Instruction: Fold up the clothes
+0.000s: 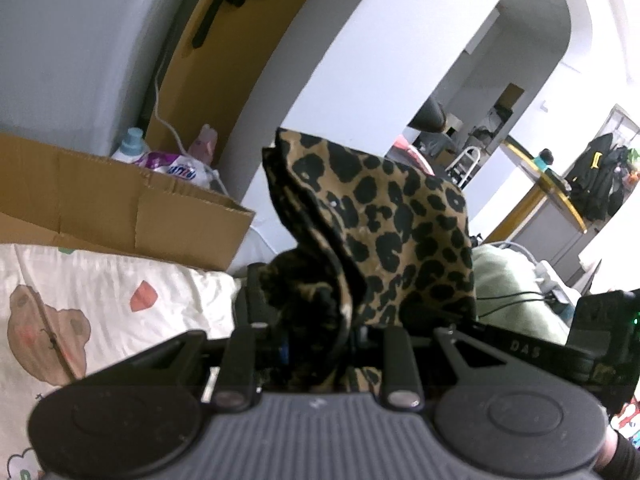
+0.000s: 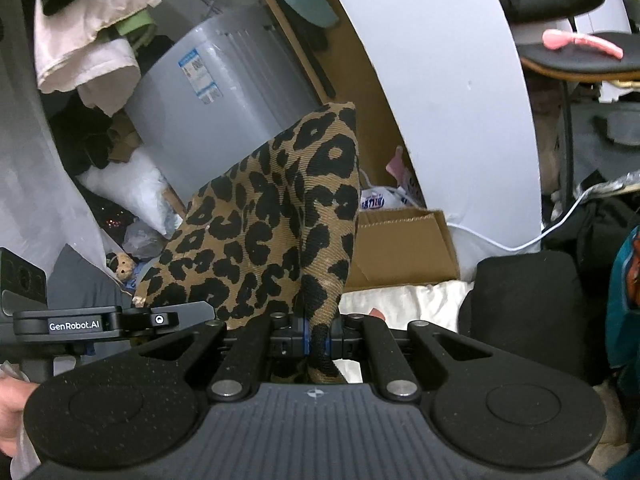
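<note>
A leopard-print garment is lifted off the bed, and each gripper holds one part of it. In the left wrist view my left gripper is shut on a thick bunch of its folds, which stand up and hide the fingertips. In the right wrist view my right gripper is shut on a thin edge of the same leopard-print garment, which rises as a peak above the jaws. The two grippers are side by side, and each camera catches the other's black housing at its edge.
Below lies white bedding with a bear print. A cardboard box with bottles and packets stands beyond it, against a grey appliance. A black cushion sits at the right, and a hand shows at the lower left.
</note>
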A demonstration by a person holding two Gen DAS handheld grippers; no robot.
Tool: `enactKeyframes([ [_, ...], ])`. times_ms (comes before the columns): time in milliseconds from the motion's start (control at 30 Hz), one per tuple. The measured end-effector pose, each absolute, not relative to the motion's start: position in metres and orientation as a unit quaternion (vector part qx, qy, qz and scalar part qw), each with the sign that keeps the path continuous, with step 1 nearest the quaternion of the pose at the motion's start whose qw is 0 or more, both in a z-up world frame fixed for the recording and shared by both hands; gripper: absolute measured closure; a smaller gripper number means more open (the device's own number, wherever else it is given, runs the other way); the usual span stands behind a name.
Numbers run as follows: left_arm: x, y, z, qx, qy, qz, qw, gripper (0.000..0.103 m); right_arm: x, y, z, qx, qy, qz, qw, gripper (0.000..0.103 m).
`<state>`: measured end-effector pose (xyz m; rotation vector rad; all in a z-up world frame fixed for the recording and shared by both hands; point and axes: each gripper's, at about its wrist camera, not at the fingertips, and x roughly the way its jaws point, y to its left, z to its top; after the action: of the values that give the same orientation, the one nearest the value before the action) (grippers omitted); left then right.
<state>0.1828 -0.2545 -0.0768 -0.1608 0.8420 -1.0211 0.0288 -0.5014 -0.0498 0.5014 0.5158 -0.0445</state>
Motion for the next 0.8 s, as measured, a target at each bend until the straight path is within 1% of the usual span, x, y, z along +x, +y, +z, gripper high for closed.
enactKeyframes([
  [400,0.153,-0.293,-0.052,-0.083,0.362,-0.505,0.779,0.076,-0.022,-0.522,-0.008,0.218,0.223,-0.054,0.949,0.098],
  [600,0.141,-0.319,-0.048,-0.078,0.353,-0.522,0.773,0.076,-0.042,-0.546,0.001,0.224,0.206,-0.072,0.95,0.098],
  [800,0.134,-0.341,-0.054,-0.076,0.353,-0.526,0.77,0.076,-0.053,-0.567,-0.002,0.223,0.202,-0.086,0.95,0.098],
])
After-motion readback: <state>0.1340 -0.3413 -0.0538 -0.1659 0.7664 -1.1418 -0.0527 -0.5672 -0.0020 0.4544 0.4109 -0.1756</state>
